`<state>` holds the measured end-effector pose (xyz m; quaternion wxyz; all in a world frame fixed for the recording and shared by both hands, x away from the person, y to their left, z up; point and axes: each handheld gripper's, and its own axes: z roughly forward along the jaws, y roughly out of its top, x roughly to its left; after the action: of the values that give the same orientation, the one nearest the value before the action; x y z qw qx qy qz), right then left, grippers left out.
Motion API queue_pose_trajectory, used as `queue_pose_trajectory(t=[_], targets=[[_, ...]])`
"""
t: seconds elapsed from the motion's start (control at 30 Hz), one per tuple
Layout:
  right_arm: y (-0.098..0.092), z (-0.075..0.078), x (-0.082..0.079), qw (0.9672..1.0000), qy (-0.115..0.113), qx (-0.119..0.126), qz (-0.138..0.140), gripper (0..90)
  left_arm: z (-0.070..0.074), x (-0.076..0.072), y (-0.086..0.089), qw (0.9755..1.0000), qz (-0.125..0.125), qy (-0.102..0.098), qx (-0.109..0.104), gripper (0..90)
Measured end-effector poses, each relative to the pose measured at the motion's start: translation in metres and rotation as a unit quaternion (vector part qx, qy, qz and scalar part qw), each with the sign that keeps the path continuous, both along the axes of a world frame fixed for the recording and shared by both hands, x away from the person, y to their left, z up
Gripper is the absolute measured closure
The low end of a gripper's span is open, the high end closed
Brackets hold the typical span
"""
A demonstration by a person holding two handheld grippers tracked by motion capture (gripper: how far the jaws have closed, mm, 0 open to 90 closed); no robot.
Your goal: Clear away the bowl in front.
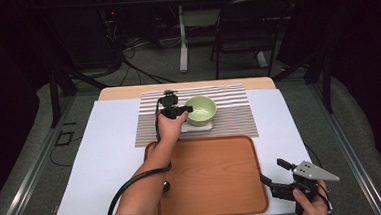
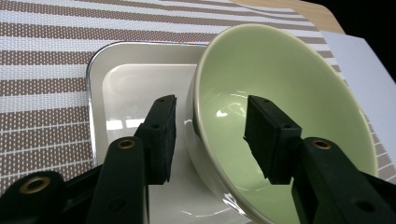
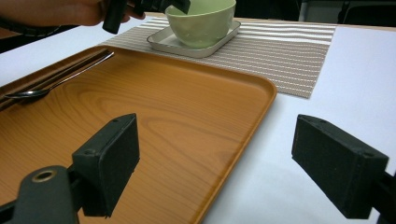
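Straddling the near rim of the green bowl (image 2: pixel 280 116), the left claw (image 2: pixel 210 135) is seen with one jaw inside the bowl and the other outside its wall, over the white tray (image 2: pixel 135 88). The jaws are partly spread; a gap shows between the outer pad and the bowl wall, so the rim lies between them without being pinched. The bowl is set in the white tray, which lies on the striped placemat (image 1: pixel 234 115) at the far side of the worktop (image 1: pixel 106 157). In the high view the left claw (image 1: pixel 177 110) is held at the bowl's left edge, the forearm reaching across the wooden tray (image 1: pixel 218 181). The right claw (image 1: pixel 275 175) is held near the worktop's near right corner, beside the wooden tray's right edge, its jaws spread wide with nothing between them. A spoon (image 3: pixel 51 84) lies along the wooden tray's left side.
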<state>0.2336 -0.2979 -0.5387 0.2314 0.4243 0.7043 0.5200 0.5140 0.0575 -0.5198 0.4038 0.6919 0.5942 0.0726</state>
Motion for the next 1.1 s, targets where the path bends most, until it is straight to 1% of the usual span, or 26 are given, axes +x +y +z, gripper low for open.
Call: queue_pose_trajectory(t=[0.1, 0.23, 0.27, 0.4, 0.47, 0.53, 0.63, 0.67, 0.8, 0.83, 0.87, 0.9, 1.0, 1.1], targets=[[-0.001, 0.0, -0.002, 1.0, 0.001, 0.001, -0.003, 14.7, -0.001, 0.001, -0.001, 1.0, 0.001, -0.001, 0.0, 58.7], [-0.001, 0.0, -0.003, 1.0, -0.002, -0.001, -0.004, 14.7, -0.004, 0.004, -0.006, 1.0, 0.003, -0.004, 0.005, 60.6], [-0.001, 0.0, -0.003, 1.0, 0.0, -0.001, -0.005, 14.7, -0.005, 0.005, -0.007, 0.9999, 0.003, -0.004, 0.011, 61.4], [-0.003, 0.0, -0.004, 1.0, 0.001, -0.001, -0.008, 14.7, -0.008, 0.008, -0.008, 0.9999, 0.008, 0.001, 0.009, 64.4], [-0.004, 0.0, -0.005, 1.0, 0.001, 0.0, -0.01, 14.7, -0.011, 0.009, -0.009, 0.9999, 0.012, -0.002, 0.009, 64.6], [-0.004, 0.0, -0.006, 0.9999, 0.001, 0.0, -0.01, 14.7, -0.013, 0.009, -0.011, 0.9998, 0.012, -0.002, 0.015, 66.4], [-0.004, 0.0, -0.006, 1.0, 0.0, 0.0, -0.01, 14.7, -0.015, 0.009, -0.011, 0.9997, 0.017, -0.004, 0.016, 69.1], [-0.004, 0.0, -0.006, 1.0, -0.001, 0.0, -0.01, 14.7, -0.016, 0.01, -0.011, 0.9996, 0.023, -0.001, 0.016, 70.7], [-0.004, 0.0, -0.007, 1.0, 0.0, 0.001, -0.009, 14.7, -0.017, 0.01, -0.01, 0.9995, 0.028, 0.003, 0.014, 74.8], [-0.003, 0.001, -0.007, 1.0, 0.0, 0.001, -0.008, 14.7, -0.018, 0.011, -0.01, 0.9994, 0.031, 0.007, 0.015, 77.4], [-0.003, 0.001, -0.007, 1.0, -0.001, 0.0, -0.008, 14.6, -0.018, 0.011, -0.01, 0.9993, 0.035, 0.01, 0.01, 78.1], [-0.003, 0.001, -0.007, 1.0, -0.001, 0.0, -0.008, 14.6, -0.018, 0.011, -0.01, 0.9993, 0.035, 0.01, 0.01, 78.6], [-0.003, 0.001, -0.007, 1.0, -0.002, 0.0, -0.007, 14.7, -0.017, 0.011, -0.012, 0.999, 0.04, 0.007, 0.018, 79.9], [-0.003, 0.001, -0.007, 1.0, -0.001, 0.002, -0.009, 14.6, -0.016, 0.011, -0.012, 0.9988, 0.042, 0.009, 0.024, 81.8]])
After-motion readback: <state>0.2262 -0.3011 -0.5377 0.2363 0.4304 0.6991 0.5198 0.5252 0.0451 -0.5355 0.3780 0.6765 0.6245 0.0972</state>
